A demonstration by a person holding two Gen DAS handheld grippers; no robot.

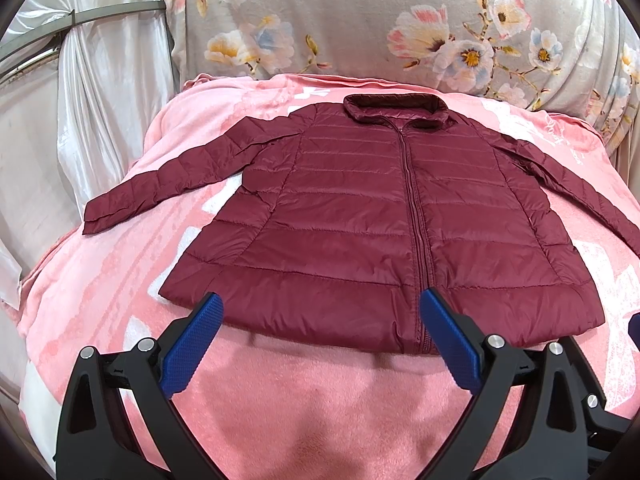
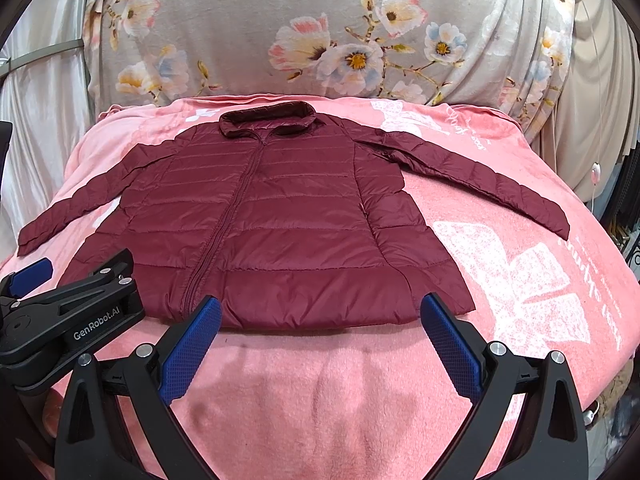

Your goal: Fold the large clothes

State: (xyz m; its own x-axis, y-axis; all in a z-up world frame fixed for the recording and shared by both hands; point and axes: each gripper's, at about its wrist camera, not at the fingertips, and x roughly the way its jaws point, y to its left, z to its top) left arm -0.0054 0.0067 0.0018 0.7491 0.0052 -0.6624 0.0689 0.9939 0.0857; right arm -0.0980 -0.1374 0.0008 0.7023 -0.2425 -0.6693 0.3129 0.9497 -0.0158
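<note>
Maroon quilted puffer jacket spread flat and front-up on a pink blanket, zipped to the collar, collar at the far end, hem at the near end. Both sleeves out to the sides and angled down toward the near edge: left sleeve lying straight on the blanket, right sleeve likewise, its cuff well apart from the body. Horizontal stitch lines across the panels, fabric slightly glossy, hem a little rumpled.

Left gripper spread wide, blue pads empty, hovering just short of the hem near the zipper's lower end; touching nothing that can be made out. Right gripper equally wide apart, holding nothing, poised just before the hem's right half. Left gripper's black body visible at the left edge of the right wrist view, beside the hem's left corner. Behind the blanket, a floral cloth and pale satin drape.
</note>
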